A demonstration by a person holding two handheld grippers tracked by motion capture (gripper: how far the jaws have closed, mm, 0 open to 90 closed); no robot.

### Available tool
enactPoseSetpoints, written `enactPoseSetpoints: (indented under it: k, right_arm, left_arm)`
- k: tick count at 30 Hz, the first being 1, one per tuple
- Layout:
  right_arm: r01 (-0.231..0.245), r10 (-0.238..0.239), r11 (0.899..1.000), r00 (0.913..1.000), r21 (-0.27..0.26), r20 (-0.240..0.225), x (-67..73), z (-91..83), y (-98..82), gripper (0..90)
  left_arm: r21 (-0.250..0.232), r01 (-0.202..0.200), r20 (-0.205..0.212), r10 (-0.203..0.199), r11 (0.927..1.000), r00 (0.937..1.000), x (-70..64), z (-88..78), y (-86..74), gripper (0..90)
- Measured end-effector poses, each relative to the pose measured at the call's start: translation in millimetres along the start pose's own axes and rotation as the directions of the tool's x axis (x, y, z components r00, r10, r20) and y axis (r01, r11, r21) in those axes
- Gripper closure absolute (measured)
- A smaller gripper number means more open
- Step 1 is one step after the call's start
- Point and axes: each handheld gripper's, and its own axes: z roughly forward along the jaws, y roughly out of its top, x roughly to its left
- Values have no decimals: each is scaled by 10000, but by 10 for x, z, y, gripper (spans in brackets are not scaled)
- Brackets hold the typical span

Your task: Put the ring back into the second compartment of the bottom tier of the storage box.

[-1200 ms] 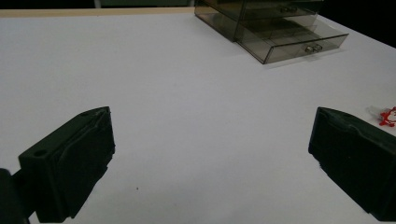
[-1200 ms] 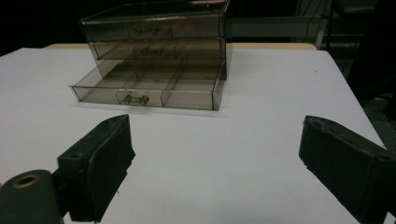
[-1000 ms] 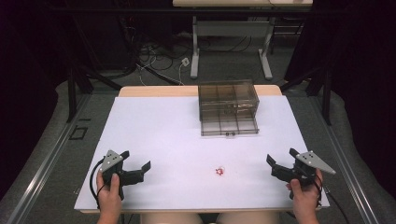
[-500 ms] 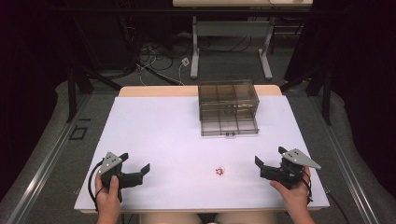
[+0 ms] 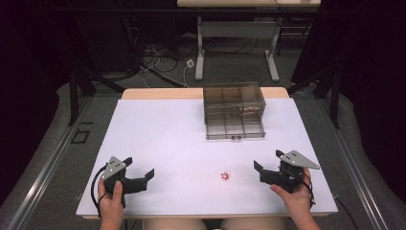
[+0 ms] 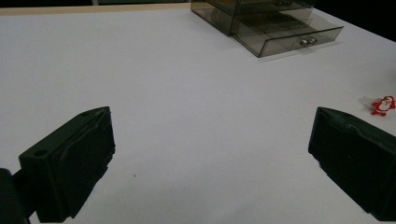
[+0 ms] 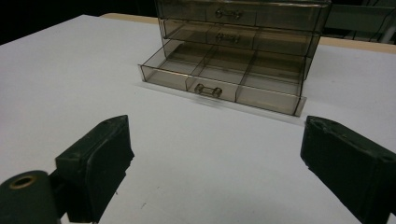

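Table (image 5: pixel 158 143) in high view is white, with a smoky drawer box (image 5: pixel 233 98) at its far edge, bottom drawer (image 5: pixel 234 128) pulled out. Tiny red Santa (image 5: pixel 224 176) lies on the near half, between both grippers, closer to the right one. Left gripper (image 5: pixel 143 173) sits near-left, jaws spread, gripping nothing. Right gripper (image 5: pixel 262 168) is near-right, jaws wide apart after closing a little just now, nothing between them, well apart from the Santa.

Left gripper view: both black jaws stand released over bare table; Santa (image 6: pixel 383 104) lies just past the right-hand jaw, not touching; drawer box (image 6: pixel 261 21) is far off.

Right gripper view: jaws released, nothing held; pulled-out drawer (image 7: pixel 219 77) straight ahead, three front compartments, handle (image 7: pixel 208 90) in the middle.
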Motion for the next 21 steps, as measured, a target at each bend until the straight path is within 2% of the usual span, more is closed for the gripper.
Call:
enactPoseSetpoints:
  k: [8,10,21]
  right_arm:
    - [177,-173,9997,9995,148,-272,84,53,25,127]
    - [167,-157,9993,9994,333,-316,119,67,45,143]
    - [484,-457,9981,9965,371,-707,220,143,105,151]
  left_arm:
    - [-16,58,-35,-58,10000,10000,8,-2,-7,6]
    - [-1,52,-30,-52,10000,10000,9,-4,-8,6]
    - [26,38,-7,-38,10000,10000,7,-5,-10,6]
